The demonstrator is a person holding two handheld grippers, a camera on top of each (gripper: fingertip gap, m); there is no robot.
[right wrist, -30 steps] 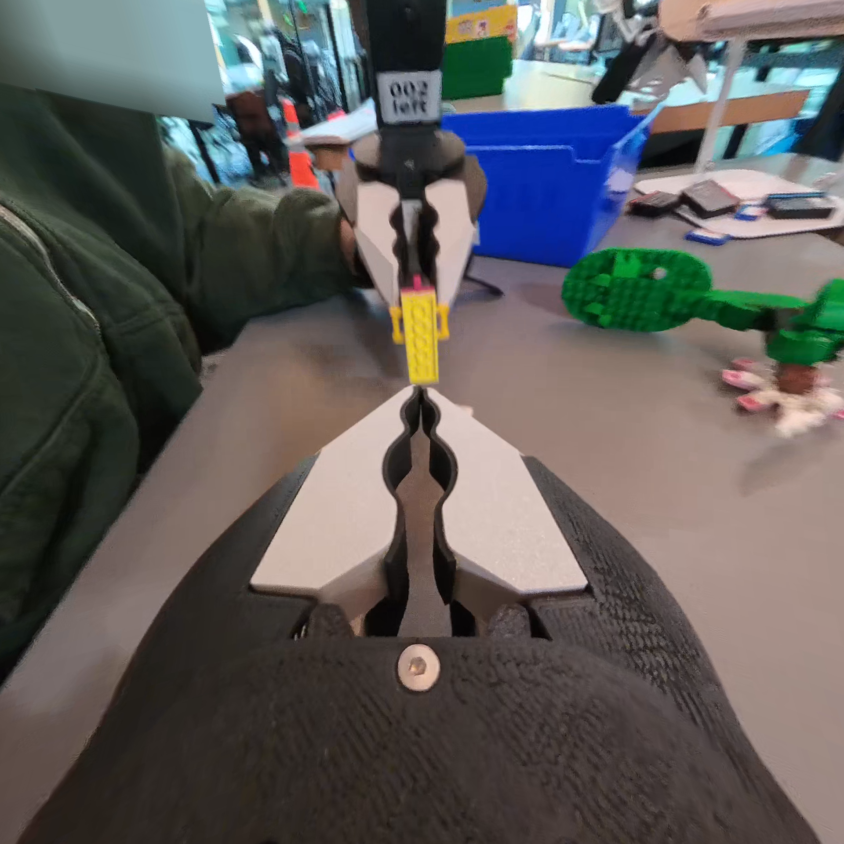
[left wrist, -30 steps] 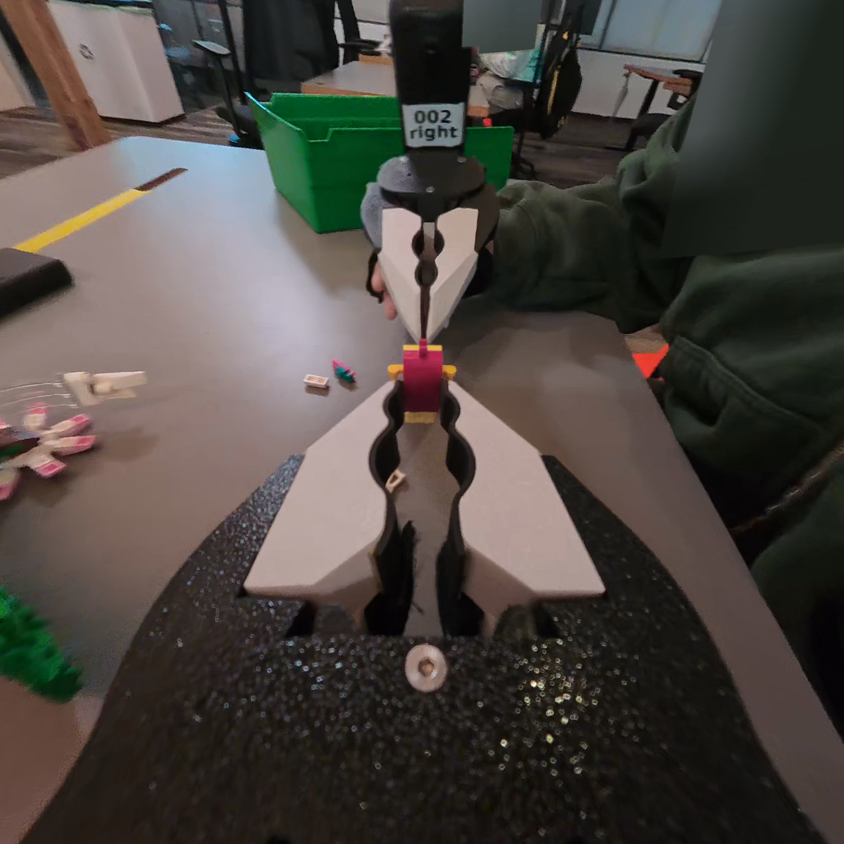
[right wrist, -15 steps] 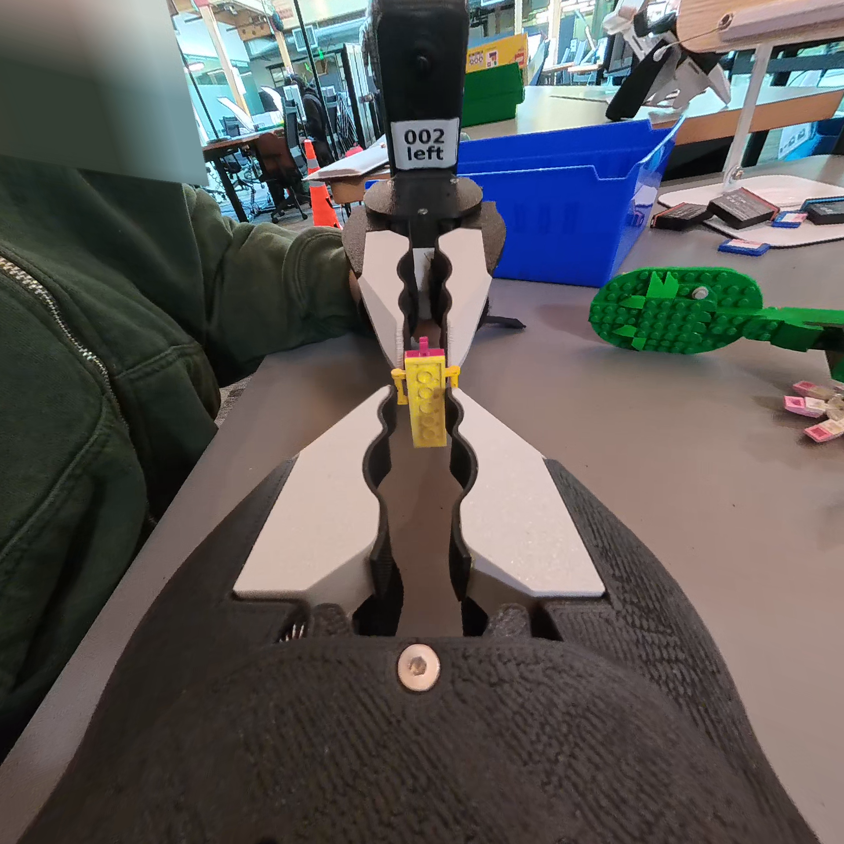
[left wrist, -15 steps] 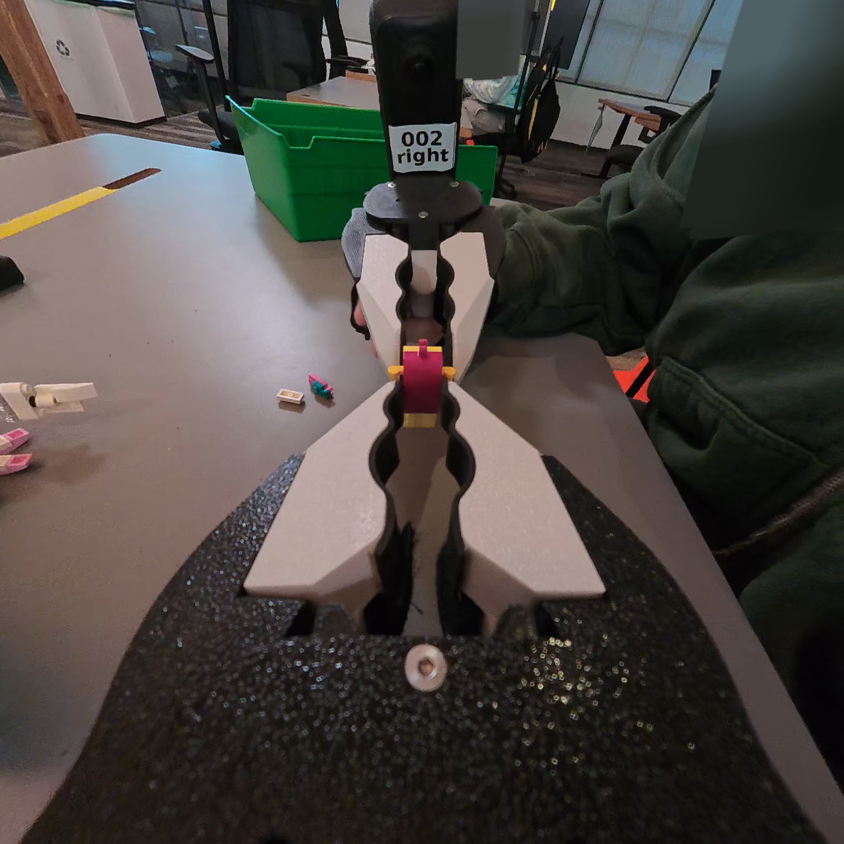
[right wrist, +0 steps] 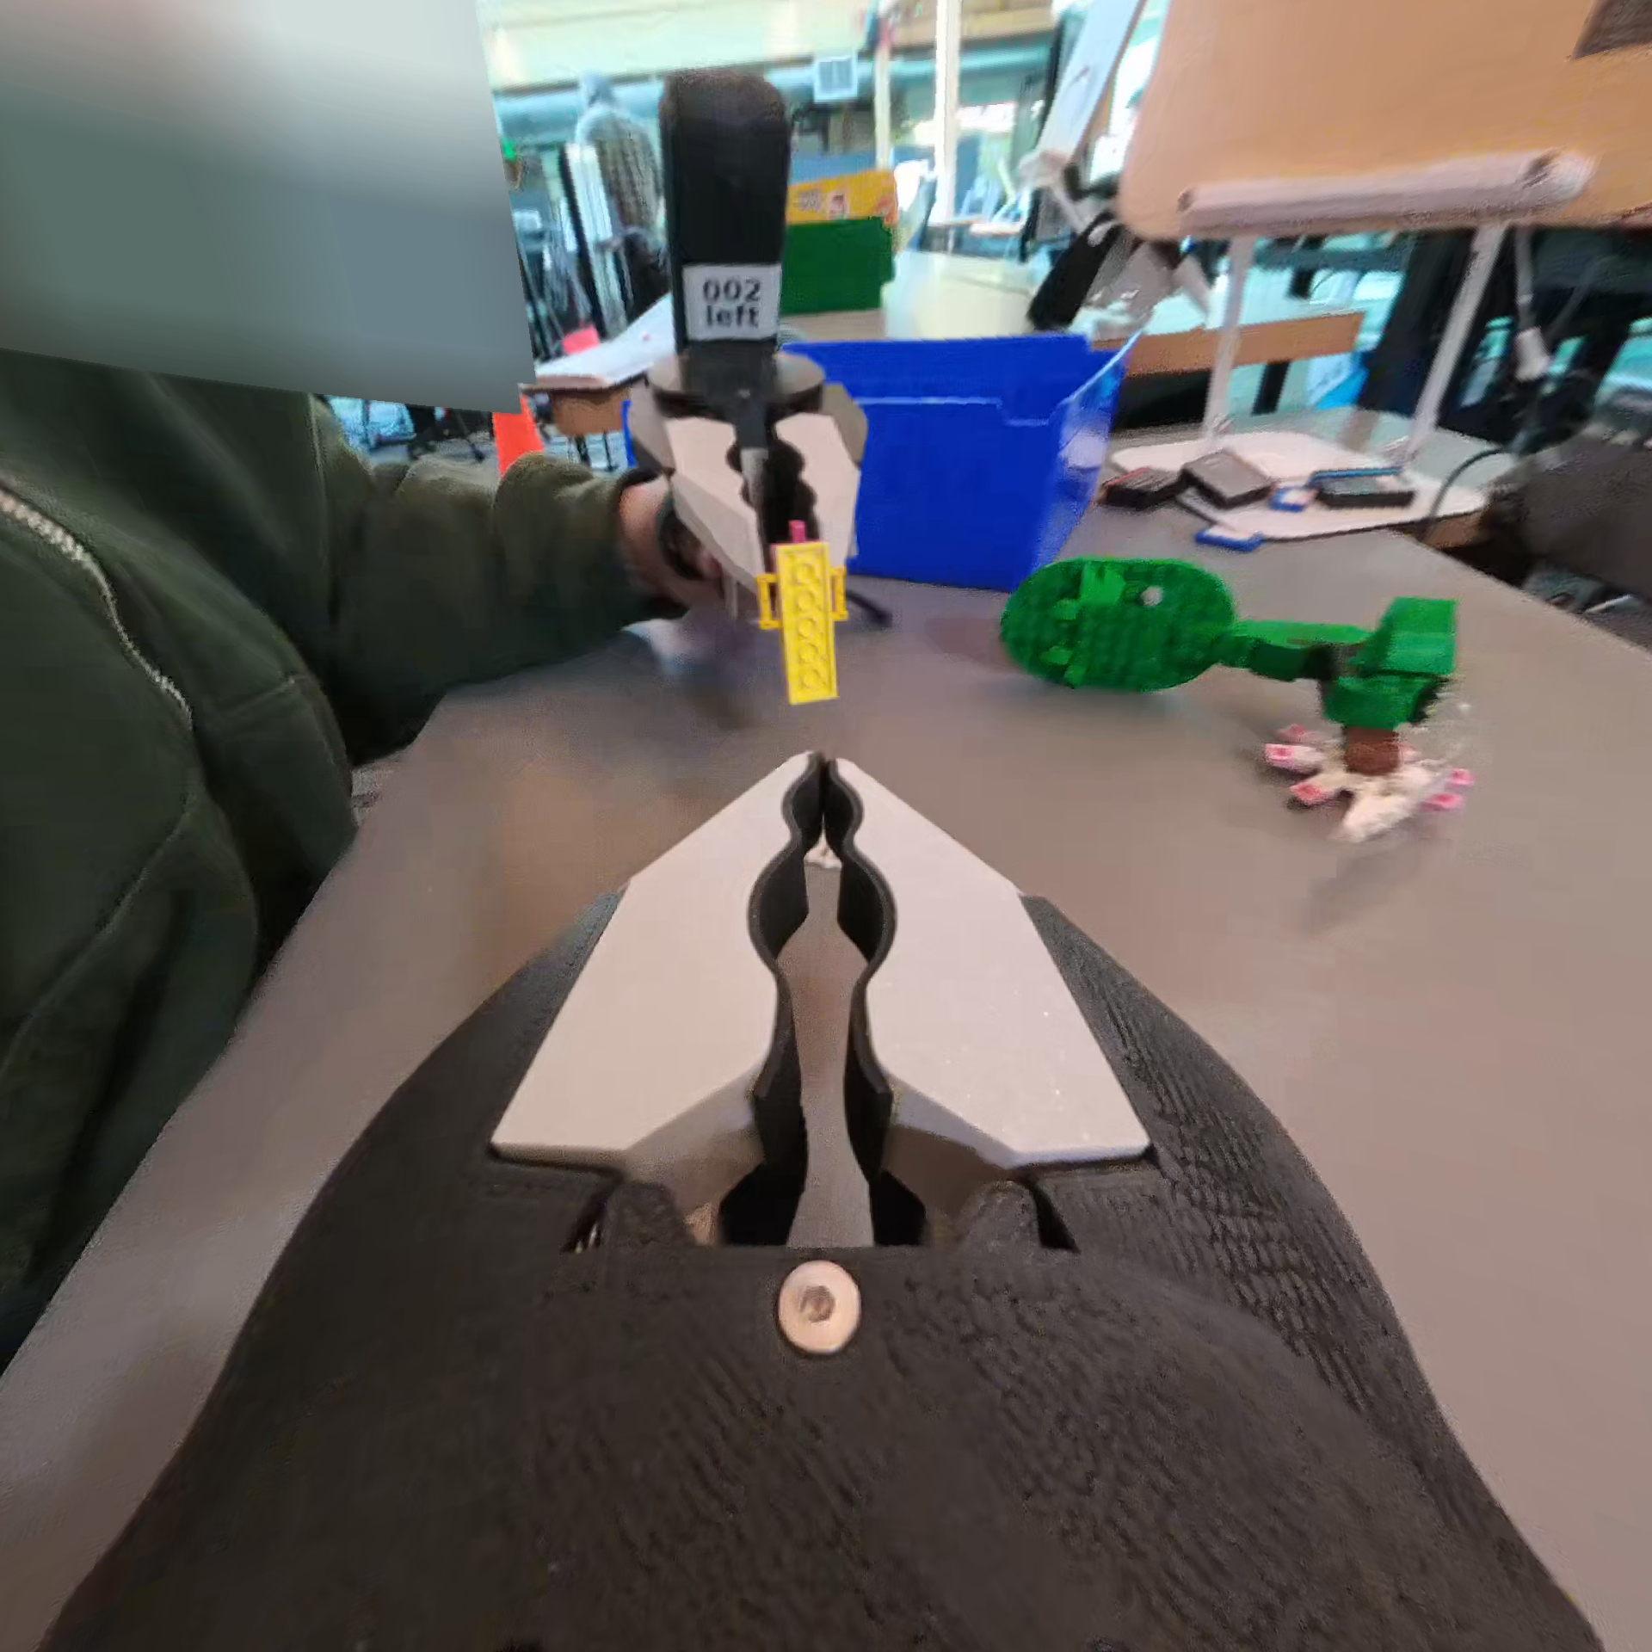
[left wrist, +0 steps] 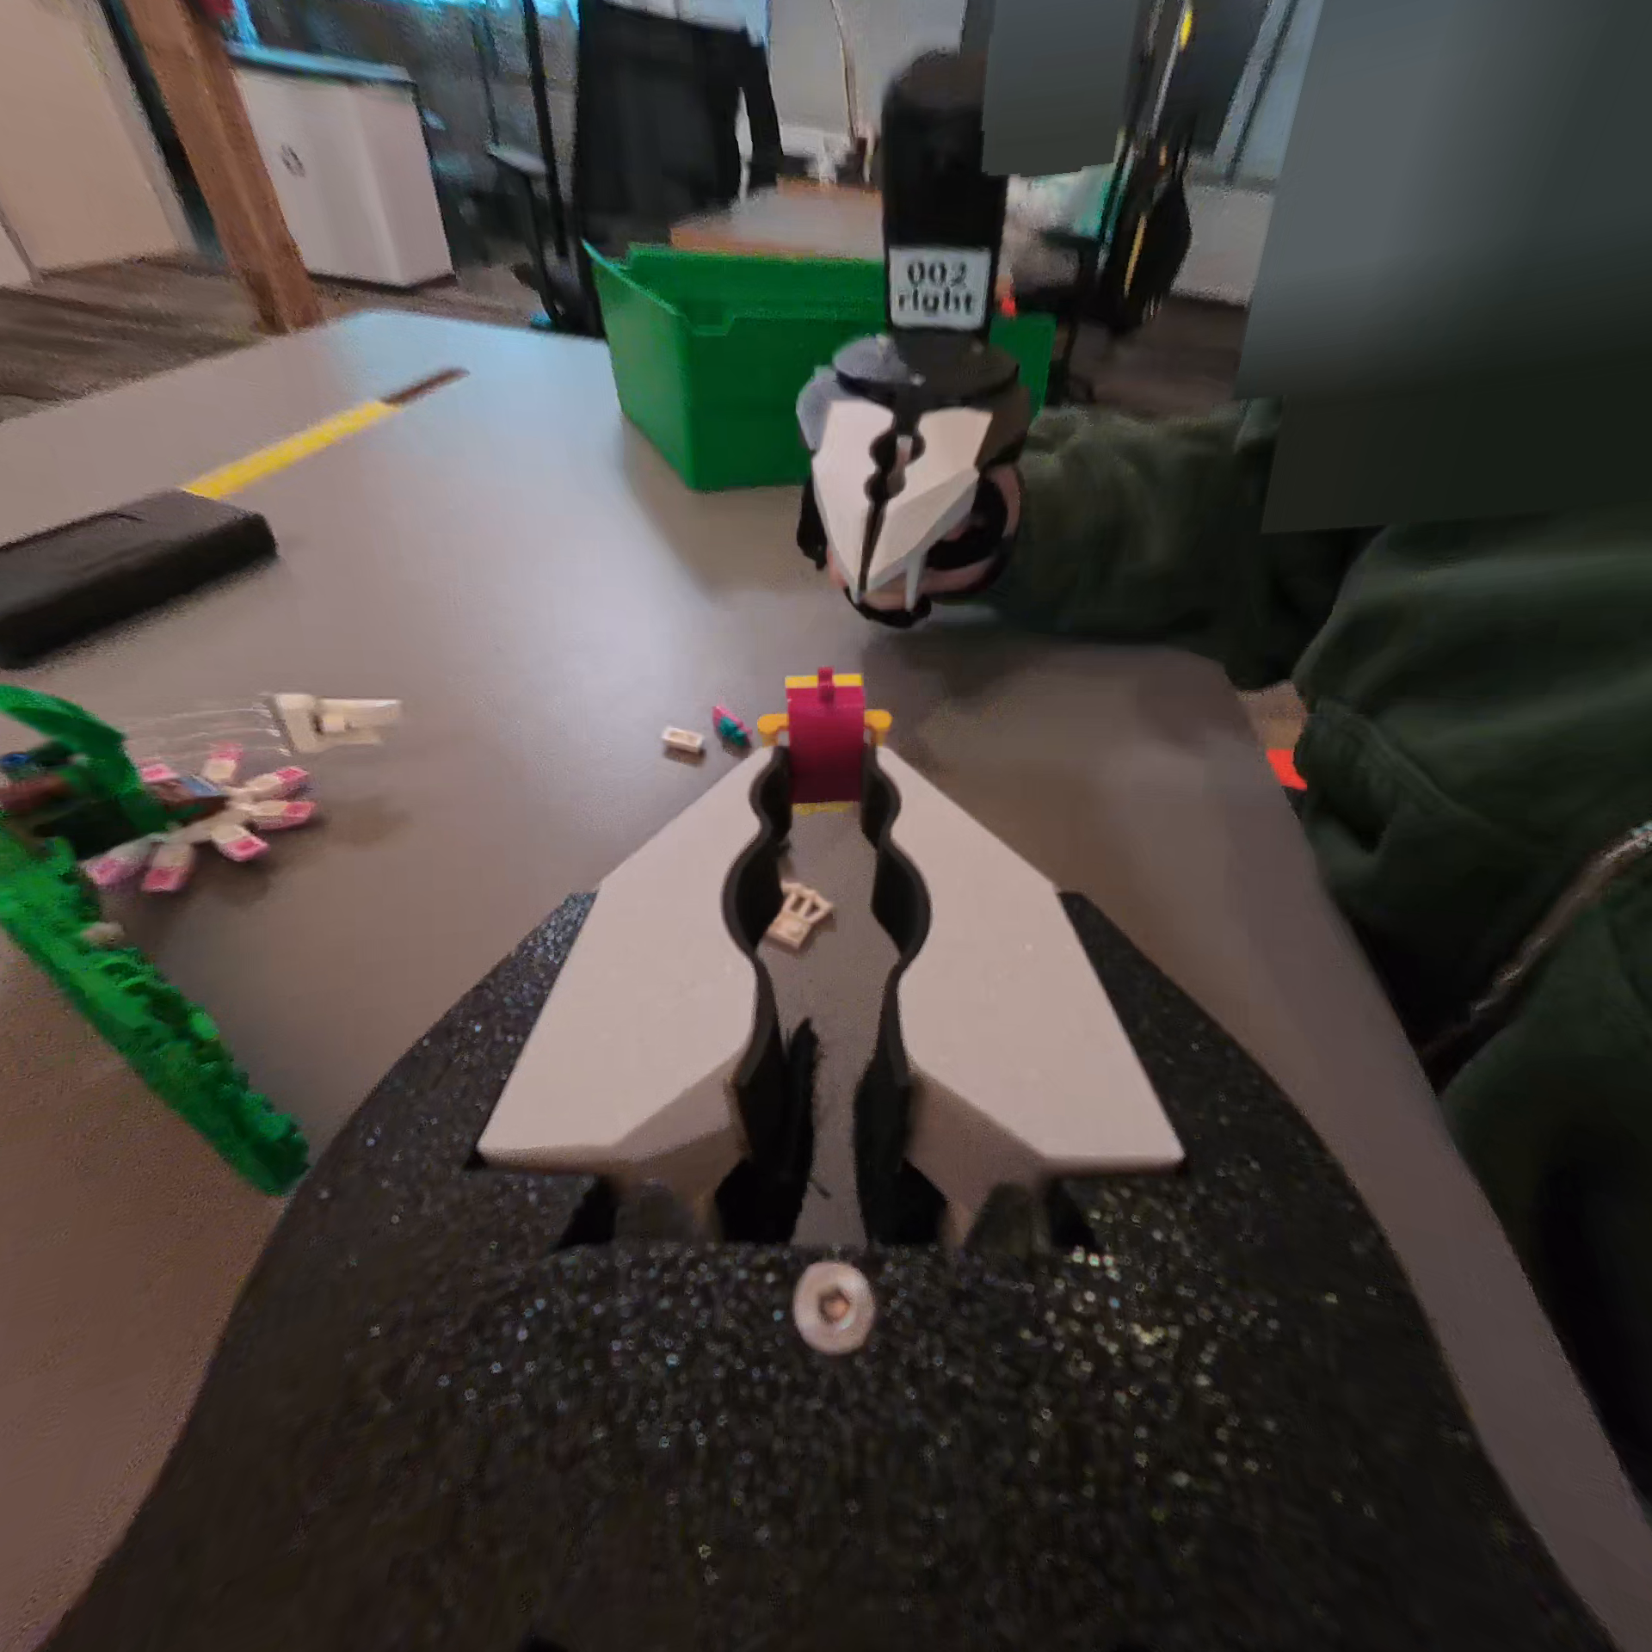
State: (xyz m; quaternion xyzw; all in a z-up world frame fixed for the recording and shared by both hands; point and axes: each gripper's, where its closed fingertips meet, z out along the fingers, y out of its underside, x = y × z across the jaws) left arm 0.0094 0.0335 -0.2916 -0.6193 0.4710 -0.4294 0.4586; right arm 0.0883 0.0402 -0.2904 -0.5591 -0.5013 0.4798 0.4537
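Separation is what changed: your right tool (right wrist: 821, 760), which half a second ago straddled the yellow-and-magenta brick assembly (left wrist: 824, 740), now sits pinched empty, well apart above the bench (right wrist: 1162, 894), while your left tool (left wrist: 824, 760) alone grips it.

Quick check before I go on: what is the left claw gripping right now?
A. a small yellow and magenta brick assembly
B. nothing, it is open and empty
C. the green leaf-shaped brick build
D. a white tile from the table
A: the left claw is shut on the yellow and magenta brick assembly, which sticks out past its tips; the right claw is shut and empty.
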